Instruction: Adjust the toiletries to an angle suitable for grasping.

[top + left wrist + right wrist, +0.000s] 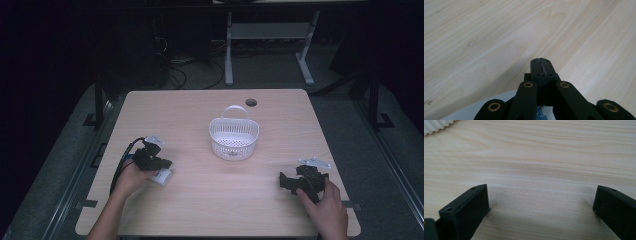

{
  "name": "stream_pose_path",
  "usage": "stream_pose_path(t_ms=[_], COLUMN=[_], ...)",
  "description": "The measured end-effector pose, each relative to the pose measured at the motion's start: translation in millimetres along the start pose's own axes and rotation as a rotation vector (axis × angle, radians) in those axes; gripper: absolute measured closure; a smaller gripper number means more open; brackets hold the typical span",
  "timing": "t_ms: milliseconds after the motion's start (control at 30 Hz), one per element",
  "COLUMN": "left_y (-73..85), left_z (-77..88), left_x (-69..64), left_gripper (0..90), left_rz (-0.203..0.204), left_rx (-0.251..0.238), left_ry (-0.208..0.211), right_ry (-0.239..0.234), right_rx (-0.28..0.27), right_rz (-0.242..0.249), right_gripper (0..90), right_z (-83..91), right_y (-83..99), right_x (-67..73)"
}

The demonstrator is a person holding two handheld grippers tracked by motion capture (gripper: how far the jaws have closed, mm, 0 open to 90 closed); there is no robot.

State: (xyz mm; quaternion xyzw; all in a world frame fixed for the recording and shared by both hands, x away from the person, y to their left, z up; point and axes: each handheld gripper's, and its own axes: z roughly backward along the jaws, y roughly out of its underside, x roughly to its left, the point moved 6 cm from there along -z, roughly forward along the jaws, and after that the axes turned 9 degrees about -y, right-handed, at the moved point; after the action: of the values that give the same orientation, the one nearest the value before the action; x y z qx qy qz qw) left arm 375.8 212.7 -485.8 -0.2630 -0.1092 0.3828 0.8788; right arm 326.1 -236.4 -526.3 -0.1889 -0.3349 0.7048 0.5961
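Observation:
A white slotted basket (234,148) with an upright handle stands near the middle of the wooden table (210,205). My left gripper (166,163) hovers low over the table's left side, and its jaws are pressed together (541,65) with nothing visible between the tips. Just under its body lies a small white object (162,177), whose rounded white edge (471,110) and a bit of blue print show at the bottom of the left gripper view. My right gripper (283,181) rests near the front right corner, pointing left. Its jaws stand wide apart over bare wood (541,202).
A round cable hole (251,102) sits at the table's far edge behind the basket. The basket's ribbed edge (436,126) shows at the top left corner of the right gripper view. Beyond the table are a desk frame (270,40) and floor cables (180,70).

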Motion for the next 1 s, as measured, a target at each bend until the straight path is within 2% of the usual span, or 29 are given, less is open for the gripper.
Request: stream_pose_path(t_ms=[333,400,467,567,633,767,967,1000], left_y=[16.6,19.1,21.6,21.0,18.9,17.1,28.7,33.4], left_z=[8.3,9.4,11.0,14.1,19.9,35.8,53.2,56.6], left_x=[-11.9,-13.9,-14.6,-13.7,-10.2,3.2,34.6,43.4], left_gripper=[90.0,90.0,90.0,90.0,90.0,90.0,90.0,90.0], left_rz=[-0.026,-0.016,-0.023,-0.013,-0.002,0.019,0.076,0.096], left_rx=[0.022,0.017,0.021,0.000,-0.020,-0.054,-0.073,-0.075], left_ry=[0.012,0.015,0.012,0.012,0.007,-0.032,-0.097,-0.121], right_ry=[0.000,0.000,0.000,0.000,0.000,0.000,0.000,0.000], right_rx=[0.000,0.000,0.000,0.000,0.000,0.000,0.000,0.000], right_rz=[0.000,0.000,0.000,-0.001,0.000,0.000,-0.001,0.000], right_gripper=[0.0,0.0,0.0,0.0,0.0,0.0,0.0,0.0], right_z=[0.0,0.0,0.0,0.0,0.0,0.0,0.0,0.0], right_y=[0.0,0.0,0.0,0.0,0.0,0.0,0.0,0.0], right_x=[0.0,0.0,0.0,0.1,0.0,0.0,0.1,0.0])
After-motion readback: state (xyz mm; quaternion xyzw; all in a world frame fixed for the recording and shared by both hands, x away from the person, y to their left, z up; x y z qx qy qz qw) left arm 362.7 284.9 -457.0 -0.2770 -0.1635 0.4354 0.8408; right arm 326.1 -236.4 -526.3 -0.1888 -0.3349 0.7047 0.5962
